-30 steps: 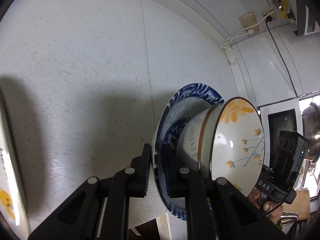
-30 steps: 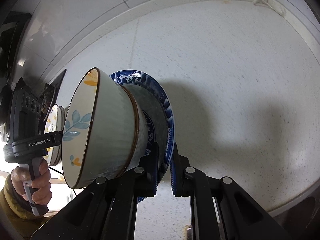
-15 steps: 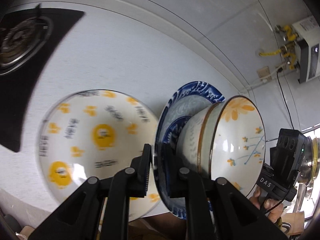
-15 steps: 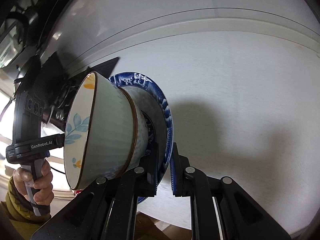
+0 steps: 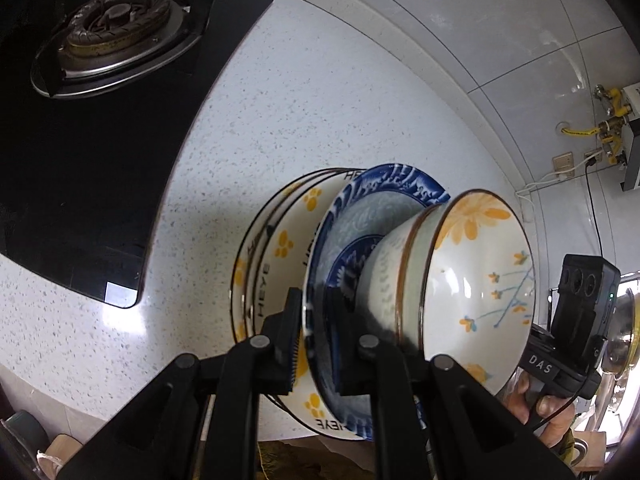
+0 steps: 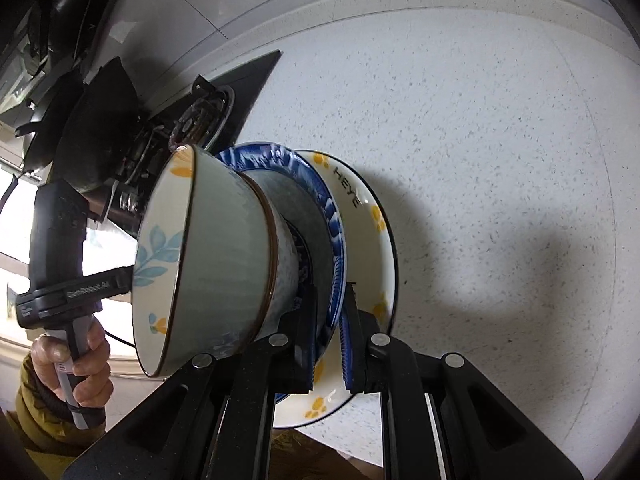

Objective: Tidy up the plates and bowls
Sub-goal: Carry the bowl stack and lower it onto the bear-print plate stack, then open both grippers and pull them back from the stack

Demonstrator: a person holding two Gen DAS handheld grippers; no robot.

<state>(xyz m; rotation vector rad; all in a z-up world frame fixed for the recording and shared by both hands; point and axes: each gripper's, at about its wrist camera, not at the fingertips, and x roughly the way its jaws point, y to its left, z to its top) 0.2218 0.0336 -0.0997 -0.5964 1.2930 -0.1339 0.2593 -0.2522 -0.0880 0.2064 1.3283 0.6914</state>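
Note:
My left gripper (image 5: 316, 340) is shut on the rim of a blue patterned plate (image 5: 384, 192). On it sit two nested bowls, the top one white with yellow flowers (image 5: 480, 276). My right gripper (image 6: 328, 344) is shut on the opposite rim of the same blue plate (image 6: 280, 158), with the bowls (image 6: 216, 256) on it. The blue plate is held just over a stack of white plates with yellow paw prints (image 5: 280, 240) on the speckled counter (image 5: 280, 100); the stack also shows in the right wrist view (image 6: 376, 216). I cannot tell whether they touch.
A black gas hob with a burner (image 5: 116, 24) lies on the counter to one side of the stack; it also shows in the right wrist view (image 6: 208, 116). A tiled wall (image 5: 500, 40) with pipes and a socket (image 5: 564, 160) runs behind the counter.
Both grippers have carried the blue plate with the bowls across the counter and down over the paw-print plates. The hob has come into full view.

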